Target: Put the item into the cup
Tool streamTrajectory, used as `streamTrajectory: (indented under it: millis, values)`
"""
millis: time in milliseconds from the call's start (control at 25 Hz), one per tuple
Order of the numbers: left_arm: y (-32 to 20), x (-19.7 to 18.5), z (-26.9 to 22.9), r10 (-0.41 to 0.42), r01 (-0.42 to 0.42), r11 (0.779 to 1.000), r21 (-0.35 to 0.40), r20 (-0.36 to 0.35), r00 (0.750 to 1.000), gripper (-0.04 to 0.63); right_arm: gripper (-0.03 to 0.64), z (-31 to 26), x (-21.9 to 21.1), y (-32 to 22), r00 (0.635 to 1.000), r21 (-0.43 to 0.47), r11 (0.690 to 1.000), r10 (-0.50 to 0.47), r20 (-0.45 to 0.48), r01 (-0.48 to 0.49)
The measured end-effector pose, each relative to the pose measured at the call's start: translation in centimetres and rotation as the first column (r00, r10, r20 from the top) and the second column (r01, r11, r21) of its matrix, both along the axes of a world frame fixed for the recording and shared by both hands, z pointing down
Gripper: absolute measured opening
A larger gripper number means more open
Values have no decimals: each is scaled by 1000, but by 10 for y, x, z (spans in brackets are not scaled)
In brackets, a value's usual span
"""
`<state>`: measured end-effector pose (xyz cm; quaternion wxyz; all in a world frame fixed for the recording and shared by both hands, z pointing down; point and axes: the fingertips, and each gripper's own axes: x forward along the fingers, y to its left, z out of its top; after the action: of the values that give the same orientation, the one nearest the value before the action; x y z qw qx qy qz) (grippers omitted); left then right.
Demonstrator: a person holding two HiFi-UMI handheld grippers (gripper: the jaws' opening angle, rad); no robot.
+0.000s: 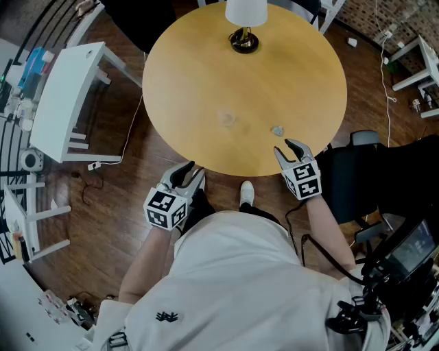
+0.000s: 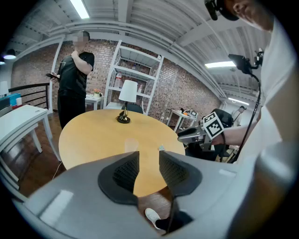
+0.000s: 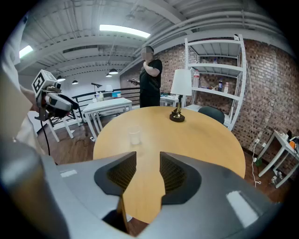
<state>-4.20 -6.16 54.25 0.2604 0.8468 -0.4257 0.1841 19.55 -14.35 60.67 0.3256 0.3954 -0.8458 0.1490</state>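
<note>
At the bench's near edge, left gripper and right gripper hover, jaws apart and empty; the item lies just beyond the right, the cup farther inward.

My tabletop is honey-yellow, the cup clear, the lamp shade white; my grey left gripper carries black-and-white square markers.

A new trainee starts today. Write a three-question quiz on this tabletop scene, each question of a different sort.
1. True or false: the small item already lies inside the clear cup.
2. The right tool is: A open and empty; B shut on the item; C holding the cup.
3. Fill in: on the round table, at the edge opposite the person, stands a ____.
Key: 1 false; 2 A; 3 lamp.
</note>
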Motion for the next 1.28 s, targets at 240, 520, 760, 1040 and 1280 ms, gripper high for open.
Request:
streamTrajectory:
  millis: [240,520,760,1040,1280]
  values:
    - [-46,-19,-1,92,-92,996,17,17,996,114,164,41,1,-50,992,-30,996,80,-102,-84]
    - [-77,-53,5,140,-140,990,-11,17,990,114,167,103,15,-91,963,-124,969,187,-194,-213]
    - [-81,-70,12,146,-145,989,-38,30,989,114,166,146,27,-97,941,-197,942,218,-259,-272]
    - [-76,-72,16,115,-114,992,-50,12,993,114,62,148,27,-91,942,-199,942,216,-257,-270]
    - [-78,-69,17,117,-117,992,-47,-13,993,114,58,117,8,-94,953,-176,956,192,-234,-236]
